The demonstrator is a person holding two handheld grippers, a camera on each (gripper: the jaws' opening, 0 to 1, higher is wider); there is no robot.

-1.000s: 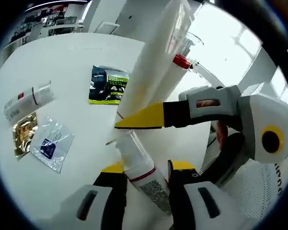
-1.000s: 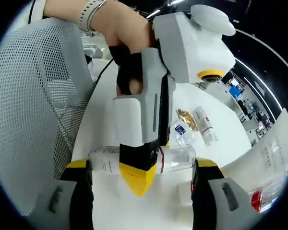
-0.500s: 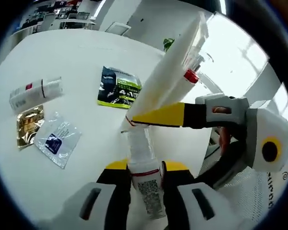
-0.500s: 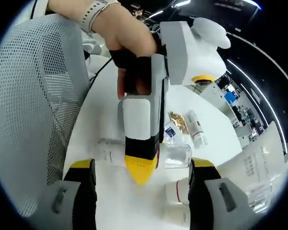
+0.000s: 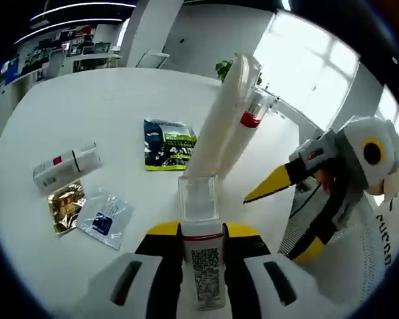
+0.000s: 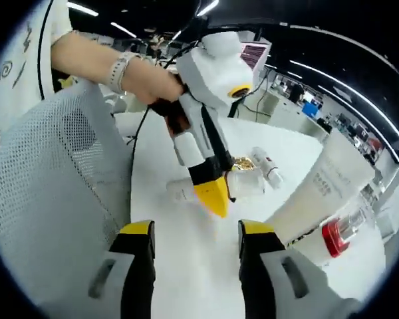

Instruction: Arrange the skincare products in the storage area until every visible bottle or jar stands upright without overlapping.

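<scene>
My left gripper [image 5: 201, 229] is shut on a white bottle [image 5: 201, 256] with a red band and a clear cap [image 5: 199, 198]; the cap points away from me. In the right gripper view that same bottle [image 6: 243, 183] lies sideways in the left gripper [image 6: 211, 193]. A tall white tube [image 5: 219, 126] and a red-collared bottle [image 5: 245, 129] stand behind it, also seen as the tube [image 6: 319, 193] and bottle [image 6: 336, 232]. My right gripper [image 6: 196, 232] is open with nothing between its fingers; it shows at the right as the right gripper [image 5: 271, 228].
On the white table [image 5: 86, 106] lie a small white bottle [image 5: 65, 164], a gold sachet [image 5: 65, 206], a clear sachet [image 5: 106, 218] and a dark green sachet [image 5: 169, 144]. A mesh chair [image 6: 53, 199] stands beside the table edge. A person's hand [image 6: 146, 80] holds the left gripper.
The left jaws closed on the white bottle and turned it to point straight ahead. The right gripper, still open, pulled back from the bottle and away from the left gripper.
</scene>
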